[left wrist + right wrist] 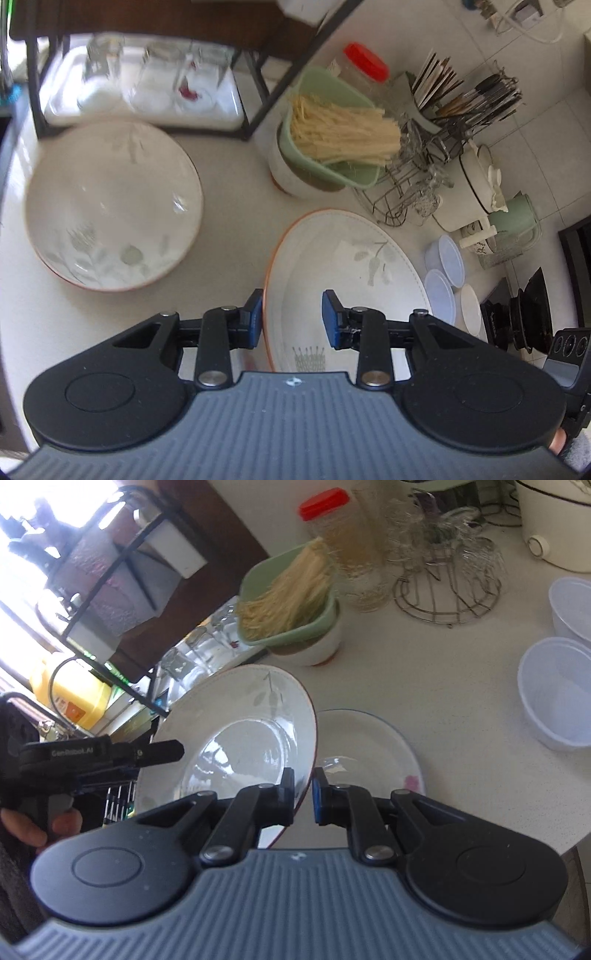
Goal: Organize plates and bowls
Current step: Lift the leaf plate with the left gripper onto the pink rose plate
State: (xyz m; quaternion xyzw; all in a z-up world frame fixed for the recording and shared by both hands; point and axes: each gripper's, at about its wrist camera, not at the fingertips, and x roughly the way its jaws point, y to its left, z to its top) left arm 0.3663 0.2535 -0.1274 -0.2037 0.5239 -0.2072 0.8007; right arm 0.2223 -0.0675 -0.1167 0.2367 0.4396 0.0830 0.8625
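My right gripper (303, 794) is shut on the rim of a white leaf-patterned plate (240, 734) and holds it tilted up above the counter. The same plate (343, 280) shows in the left wrist view, its rim between the fingers of my left gripper (292, 319), which is open. A second white plate with a pink flower (373, 746) lies flat on the counter beneath the lifted one. A large white leaf-patterned bowl (110, 206) sits on the counter to the left.
A green basket of noodles (332, 129) sits on a white pot. A wire rack of utensils (454, 110), a red-lidded jar (365, 62), clear plastic bowls (557, 694) and a tray of glasses (147, 88) under a black shelf frame stand around.
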